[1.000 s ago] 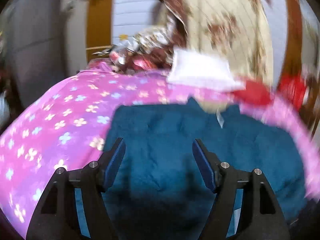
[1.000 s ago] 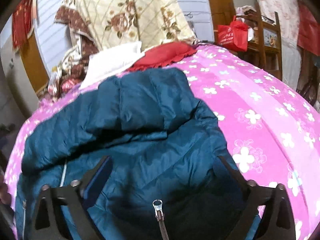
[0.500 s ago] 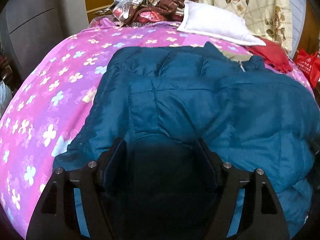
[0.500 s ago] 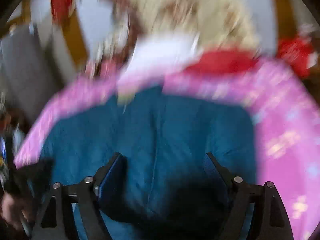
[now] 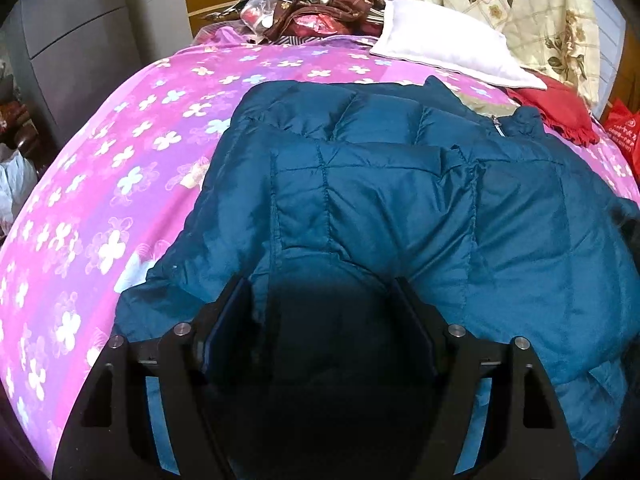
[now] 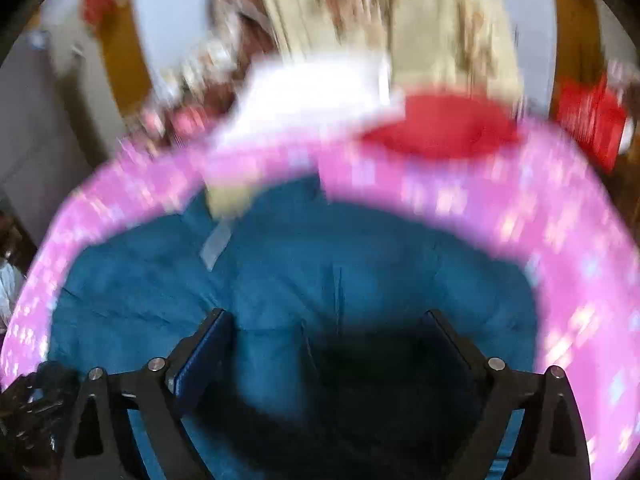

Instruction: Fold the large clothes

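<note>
A dark teal quilted jacket (image 5: 400, 200) lies spread on the pink flowered bed sheet (image 5: 120, 160), collar and zip toward the pillows. My left gripper (image 5: 320, 292) hangs low over the jacket's near edge. Its jaws are opening, with shadowed jacket fabric under the gap and neither pad pressing on it. The right wrist view is blurred by motion. There my right gripper (image 6: 326, 320) is over the middle of the jacket (image 6: 320, 264), its jaws opening wide with nothing gripped.
A white pillow (image 5: 440, 52), a red cloth (image 5: 560, 108) and a heap of patterned clothes (image 5: 320, 12) lie at the head of the bed. A floral quilt (image 5: 520, 0) hangs behind. A grey cabinet (image 5: 80, 40) stands at left, a red bag (image 5: 624, 128) at right.
The left gripper tipped downward and sank closer to the jacket, jaws spreading slightly. The right gripper swept sideways across the jacket, away from the zip end, and its jaws widened.
</note>
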Demonstrator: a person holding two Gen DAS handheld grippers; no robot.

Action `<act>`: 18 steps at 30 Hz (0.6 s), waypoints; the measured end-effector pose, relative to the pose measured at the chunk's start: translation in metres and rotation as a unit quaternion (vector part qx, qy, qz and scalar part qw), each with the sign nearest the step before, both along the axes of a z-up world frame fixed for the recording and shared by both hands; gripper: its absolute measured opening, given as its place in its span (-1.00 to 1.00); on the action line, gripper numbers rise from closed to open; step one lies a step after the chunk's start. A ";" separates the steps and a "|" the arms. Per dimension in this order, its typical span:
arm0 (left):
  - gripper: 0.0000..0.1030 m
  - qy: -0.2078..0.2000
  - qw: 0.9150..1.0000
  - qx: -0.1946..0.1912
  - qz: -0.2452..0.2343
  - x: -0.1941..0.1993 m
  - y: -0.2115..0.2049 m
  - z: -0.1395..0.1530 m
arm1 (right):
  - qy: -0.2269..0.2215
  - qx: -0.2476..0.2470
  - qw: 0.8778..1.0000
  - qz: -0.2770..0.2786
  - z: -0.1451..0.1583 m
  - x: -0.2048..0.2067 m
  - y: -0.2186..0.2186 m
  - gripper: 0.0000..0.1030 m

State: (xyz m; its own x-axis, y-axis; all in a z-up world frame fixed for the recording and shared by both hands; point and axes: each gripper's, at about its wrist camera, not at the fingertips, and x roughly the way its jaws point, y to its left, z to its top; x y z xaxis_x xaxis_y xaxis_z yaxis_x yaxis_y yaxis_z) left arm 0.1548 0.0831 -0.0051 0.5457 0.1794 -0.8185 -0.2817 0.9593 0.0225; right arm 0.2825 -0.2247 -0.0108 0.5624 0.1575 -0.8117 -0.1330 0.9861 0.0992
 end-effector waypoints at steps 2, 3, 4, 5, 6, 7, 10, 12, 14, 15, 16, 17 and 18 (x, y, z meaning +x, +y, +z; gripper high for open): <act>0.55 0.001 1.000 -0.009 0.007 0.000 0.004 -0.001 | -0.019 -0.011 1.000 -0.001 -0.002 -0.005 0.004 0.96; 0.55 0.001 1.000 -0.014 0.010 -0.001 0.006 -0.001 | -0.014 -0.015 1.000 -0.002 -0.002 -0.006 0.003 0.95; 0.55 0.000 1.000 -0.021 0.015 -0.001 0.008 0.000 | -0.010 -0.016 1.000 -0.008 0.004 -0.008 0.003 0.95; 0.55 -0.001 1.000 -0.023 0.019 -0.002 0.009 0.001 | -0.016 -0.018 1.000 -0.017 0.012 -0.013 0.003 0.89; 0.55 -0.005 0.999 -0.025 0.027 -0.004 0.011 0.003 | -0.032 -0.023 0.999 -0.026 0.022 -0.019 0.005 0.86; 0.55 -0.008 0.999 -0.023 0.029 -0.005 0.011 0.005 | -0.056 -0.022 0.998 -0.030 0.034 -0.025 0.004 0.86; 0.55 -0.018 0.999 -0.004 0.035 -0.007 0.009 0.009 | -0.122 0.032 0.992 -0.020 0.065 -0.049 0.020 0.87; 0.55 -0.014 0.999 -0.002 0.032 -0.006 0.009 0.006 | -0.115 0.058 0.992 -0.003 0.064 -0.055 0.046 0.88; 0.56 -0.009 1.000 -0.001 0.028 -0.004 0.008 0.002 | -0.067 0.035 0.996 0.042 0.039 -0.049 0.082 0.98; 0.57 -0.008 1.000 0.002 0.025 -0.003 0.007 0.001 | -0.032 0.002 0.998 0.054 0.021 -0.047 0.097 0.98; 0.57 -0.006 1.000 0.004 0.023 -0.003 0.006 0.001 | 0.002 -0.035 0.998 0.050 0.002 -0.045 0.107 0.98; 0.57 -0.005 1.000 0.005 0.023 -0.003 0.006 0.001 | -0.010 -0.038 0.998 0.044 0.001 -0.050 0.107 0.98; 0.57 -0.004 1.000 0.005 0.023 -0.003 0.006 0.001 | -0.022 -0.023 0.999 0.039 0.006 -0.054 0.104 0.97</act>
